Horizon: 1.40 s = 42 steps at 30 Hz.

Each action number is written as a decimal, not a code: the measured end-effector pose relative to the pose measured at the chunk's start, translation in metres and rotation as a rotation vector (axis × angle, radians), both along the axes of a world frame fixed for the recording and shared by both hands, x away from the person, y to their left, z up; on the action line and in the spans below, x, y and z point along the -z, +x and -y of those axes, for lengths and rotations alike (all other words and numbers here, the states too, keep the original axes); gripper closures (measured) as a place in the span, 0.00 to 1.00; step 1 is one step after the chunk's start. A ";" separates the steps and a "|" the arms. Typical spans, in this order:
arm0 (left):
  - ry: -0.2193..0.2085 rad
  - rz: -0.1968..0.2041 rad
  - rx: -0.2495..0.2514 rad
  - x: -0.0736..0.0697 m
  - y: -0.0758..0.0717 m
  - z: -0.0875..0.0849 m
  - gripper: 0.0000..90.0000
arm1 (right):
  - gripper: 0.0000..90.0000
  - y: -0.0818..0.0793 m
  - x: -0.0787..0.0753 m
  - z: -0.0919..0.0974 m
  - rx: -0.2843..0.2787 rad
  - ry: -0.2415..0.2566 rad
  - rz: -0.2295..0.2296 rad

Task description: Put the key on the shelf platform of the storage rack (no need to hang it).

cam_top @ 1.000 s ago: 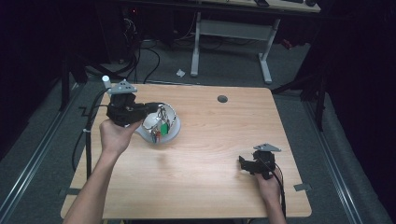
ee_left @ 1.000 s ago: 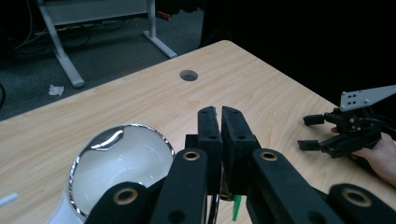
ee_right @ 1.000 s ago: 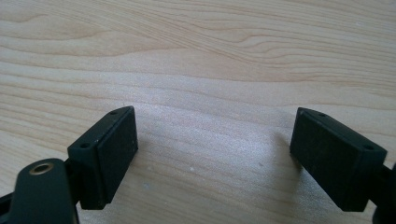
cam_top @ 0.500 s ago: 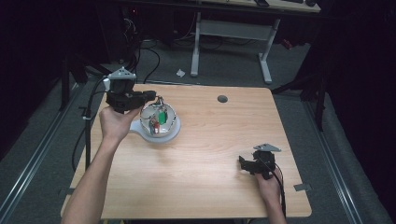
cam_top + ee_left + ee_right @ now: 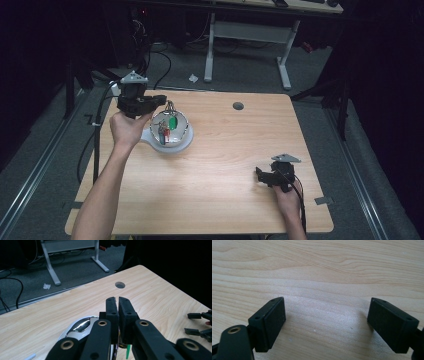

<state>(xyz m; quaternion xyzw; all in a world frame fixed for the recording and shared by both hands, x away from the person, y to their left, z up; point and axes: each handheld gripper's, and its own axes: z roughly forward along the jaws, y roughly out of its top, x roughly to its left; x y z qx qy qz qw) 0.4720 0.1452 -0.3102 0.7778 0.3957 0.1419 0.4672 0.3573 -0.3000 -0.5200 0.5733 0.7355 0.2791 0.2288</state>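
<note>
A shiny metal bowl sits on a white base at the table's far left, with a green tag and small red pieces inside it. My left gripper hovers at the bowl's far left rim and points right. In the left gripper view its jaws stand shut above the bowl. Whether something thin is pinched between them I cannot tell. My right gripper rests on the table at the near right. Its jaws stand open over bare wood.
The wooden table has a round cable hole near its far edge. Beyond it stand a white desk frame and floor cables. A scrap of paper lies on the floor.
My left hand has moved away from me along the bowl's left side, toward the table's far edge. The bowl and my right gripper have stayed put.
</note>
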 end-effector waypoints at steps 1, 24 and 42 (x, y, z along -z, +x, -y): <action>-0.002 -0.001 -0.001 0.000 0.001 0.000 0.97 | 0.17 0.000 0.000 0.000 -0.003 -0.002 0.001; -0.002 -0.012 -0.025 0.009 0.016 0.003 0.97 | 0.17 0.000 0.000 0.000 0.000 0.000 0.000; 0.056 -0.059 -0.035 0.043 0.020 0.009 0.97 | 0.17 0.000 0.000 0.000 -0.001 0.000 0.000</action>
